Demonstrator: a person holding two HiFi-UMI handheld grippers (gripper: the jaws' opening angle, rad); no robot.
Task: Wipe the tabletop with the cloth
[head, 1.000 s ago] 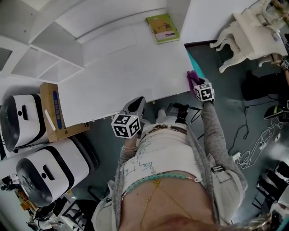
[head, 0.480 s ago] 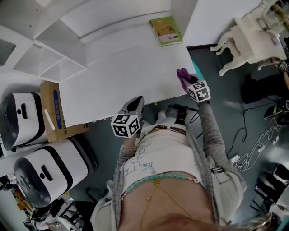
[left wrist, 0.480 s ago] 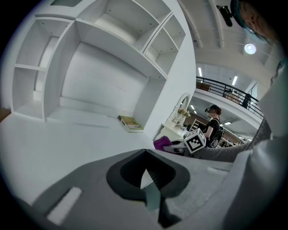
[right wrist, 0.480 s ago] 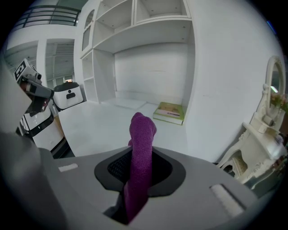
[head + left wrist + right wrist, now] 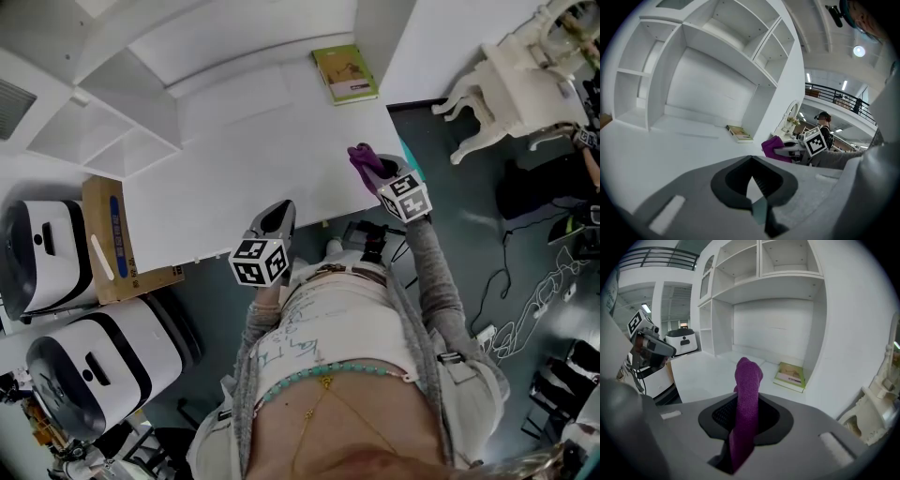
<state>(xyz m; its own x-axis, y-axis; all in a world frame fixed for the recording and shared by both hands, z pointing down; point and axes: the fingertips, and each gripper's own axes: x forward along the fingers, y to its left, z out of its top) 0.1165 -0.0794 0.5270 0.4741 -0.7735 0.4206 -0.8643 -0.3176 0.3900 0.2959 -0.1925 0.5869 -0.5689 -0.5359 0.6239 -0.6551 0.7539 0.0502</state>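
Two hand-held grippers are in use. The right hand-held gripper (image 5: pixel 373 169) is clamped on a purple cloth (image 5: pixel 360 154), which projects forward past the jaw tips as a narrow bunched roll. It sits over the white surface (image 5: pixel 234 159) near its right front corner. No view confirms whether the cloth actually touches the surface. The left hand-held gripper (image 5: pixel 275 220) has its jaws together with nothing between them and sits at the front edge of the surface, well apart from the cloth.

The step in hand appears to be a wiping stroke led by the right side. To do it well:

1. Lower the jaw tips until the free end of the cloth folds flat against the surface; a bunched roll likely cleans only a thin line.
2. Keep the hard jaw tips off the surface, so that only fabric makes contact.
3. Work in overlapping passes from the right edge towards the left.
4. Stop short of the green book (image 5: pixel 345 73) at the back right, or wipe around it.
5. Keep the left hand-held gripper clear of the stroke path.
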